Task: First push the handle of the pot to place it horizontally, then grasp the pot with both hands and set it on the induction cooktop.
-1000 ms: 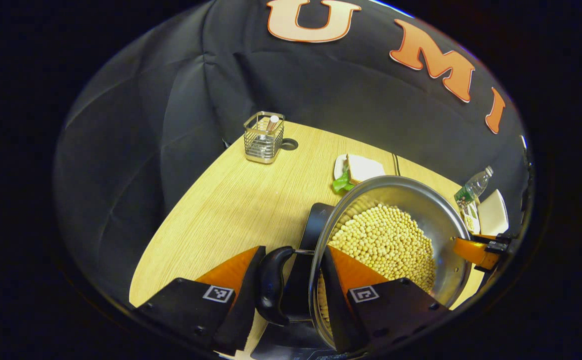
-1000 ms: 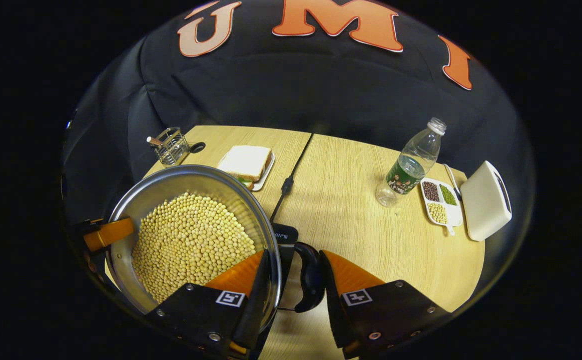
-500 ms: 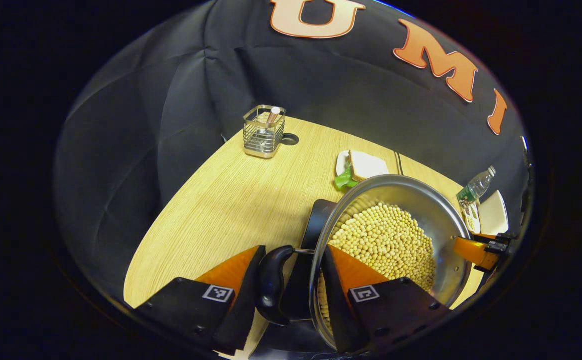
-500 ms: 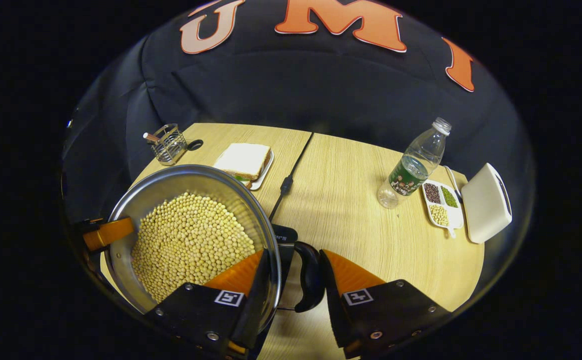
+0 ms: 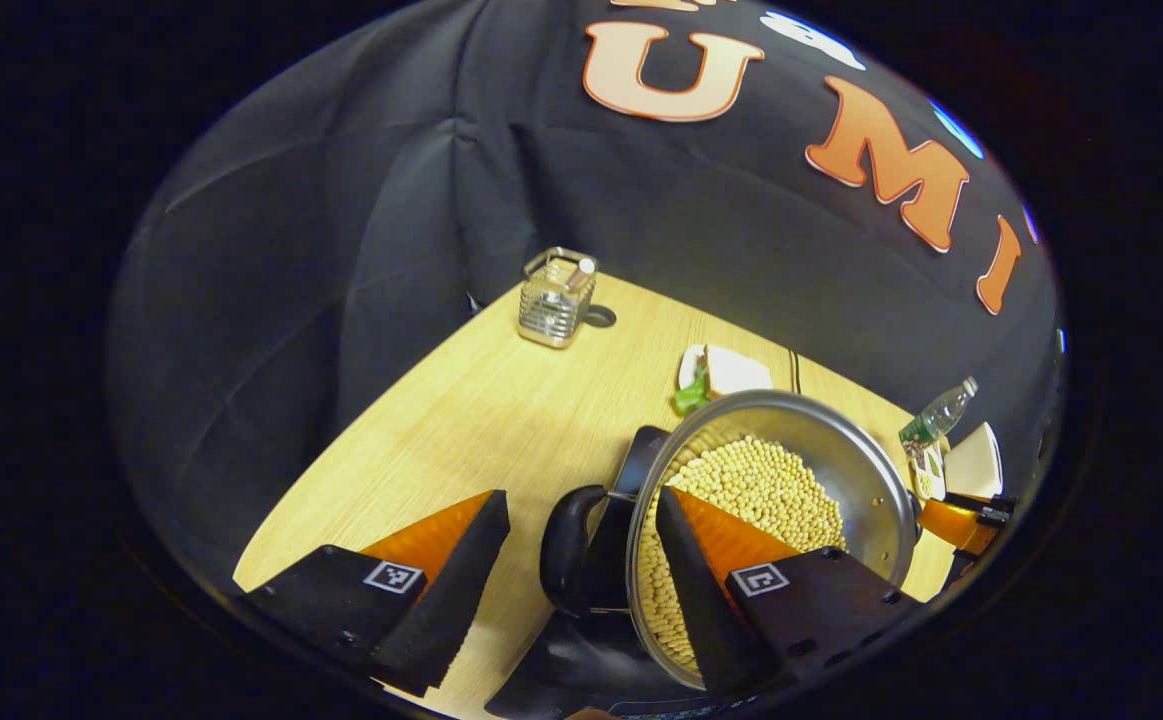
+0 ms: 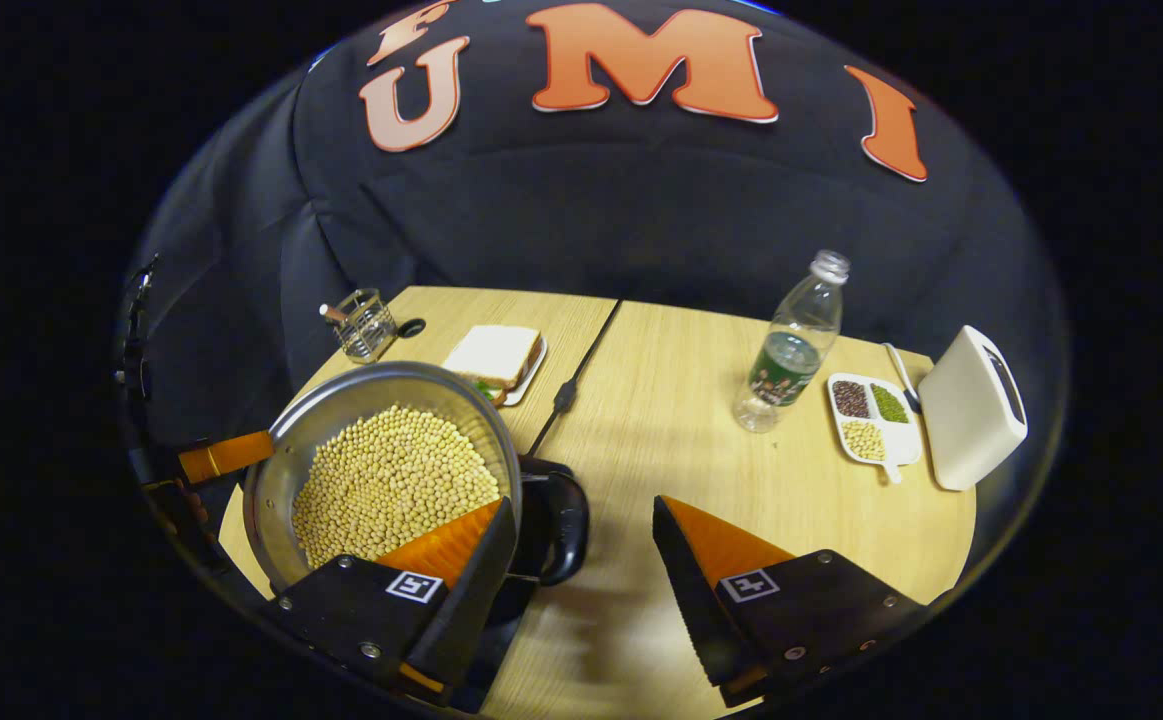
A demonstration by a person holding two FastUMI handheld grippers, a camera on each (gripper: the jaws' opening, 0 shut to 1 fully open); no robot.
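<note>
Both claws are spread wide, each straddling one side of the pot without pressing on it: the left claw is placed around the pot's left black handle, and the right claw is opened with the other black handle near its inner finger. The pot, full of pale beans, is seated on the dark cooktop on the table. The open fingers suggest that it has been set down and is being let go.
</note>
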